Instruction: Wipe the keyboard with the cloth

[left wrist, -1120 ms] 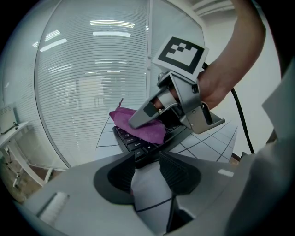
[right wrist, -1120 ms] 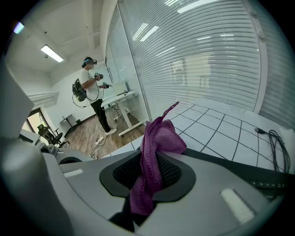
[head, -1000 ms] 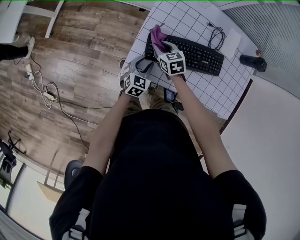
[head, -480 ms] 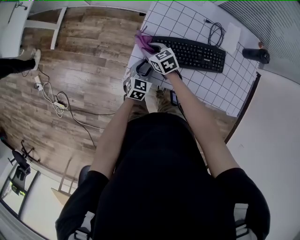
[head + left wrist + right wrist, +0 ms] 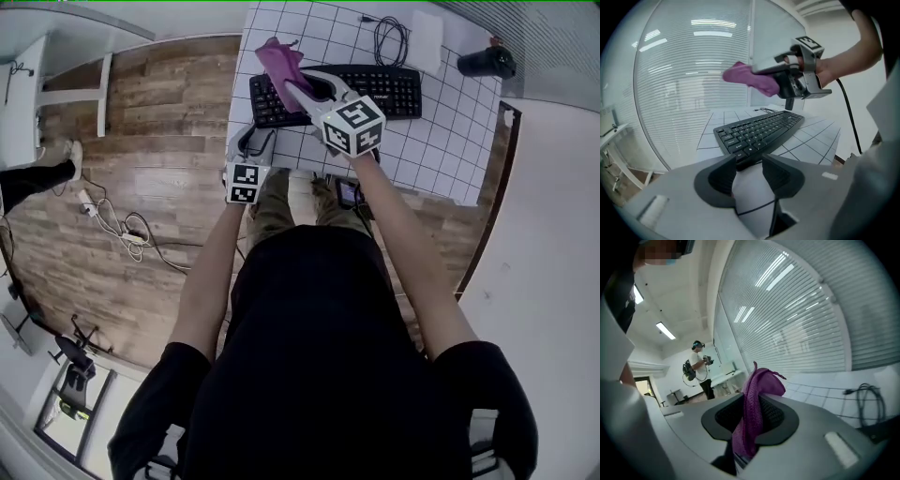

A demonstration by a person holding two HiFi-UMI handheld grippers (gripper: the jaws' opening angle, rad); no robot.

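Right gripper (image 5: pixel 751 418) is clamped on the purple cloth (image 5: pixel 757 399): fabric pinched between both pads, a bunch sticking up past the jaws, tail hanging below. Head view: right gripper (image 5: pixel 305 86) at top centre of frame, held over the left end of the black keyboard (image 5: pixel 375 89), cloth (image 5: pixel 279 64) draped over its tip; can't tell from that angle whether cloth touches keys. Left gripper view settles it: right gripper (image 5: pixel 787 84) and cloth (image 5: pixel 751 78) are in the air, upper middle of frame, clear above the keyboard (image 5: pixel 759 131). Left gripper (image 5: pixel 749 171) jaws apart, nothing between them, only white tile showing through the gap; keyboard's near corner sits just beyond the tips. In head view left gripper (image 5: pixel 251 142) is at the table's near edge, lower left of the right one. Keyboard lies flat on the white gridded table (image 5: pixel 441 141), upper centre of frame. Coiled black cable (image 5: pixel 389 37) just behind the keyboard, dark cylinder (image 5: pixel 486 62) at the table's upper right. Another person (image 5: pixel 698 369) stands at left-middle of the right gripper view, in the background.
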